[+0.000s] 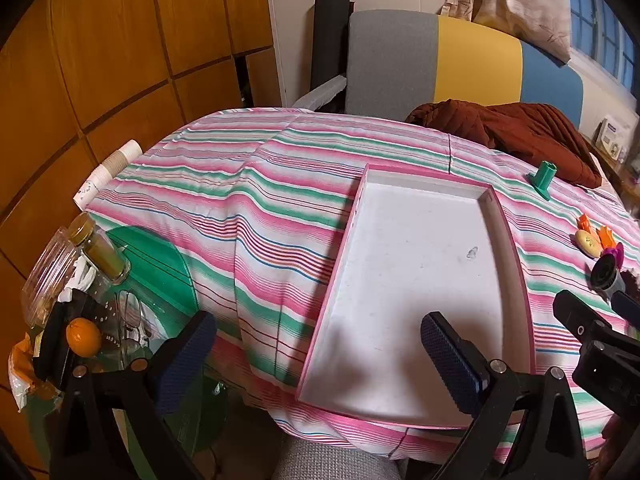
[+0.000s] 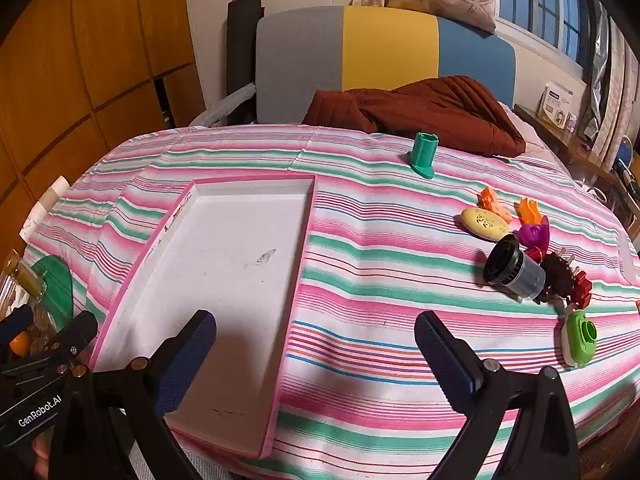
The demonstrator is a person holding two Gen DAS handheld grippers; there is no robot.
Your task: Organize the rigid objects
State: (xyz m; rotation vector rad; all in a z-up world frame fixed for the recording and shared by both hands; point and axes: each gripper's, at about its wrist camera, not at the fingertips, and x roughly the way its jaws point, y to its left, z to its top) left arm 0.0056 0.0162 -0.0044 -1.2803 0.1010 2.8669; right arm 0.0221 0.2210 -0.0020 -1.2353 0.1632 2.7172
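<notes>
left gripper (image 1: pixel 318 354): released, over tray (image 1: pixel 516 264); right gripper (image 2: pixel 316 354): released, toys (image 2: pixel 516 268) ahead-right

warm indoor light, fairly bright; daylight through window (image 2: pixel 532 4) at upper right. soft dark shadows fall on white tray (image 2: pixel 224 264) and striped cloth (image 2: pixel 380 280) near the bottom of both views. strong fisheye bend, black vignette in corners. centre sharp, edges slightly smeared. no harsh glare.
</notes>
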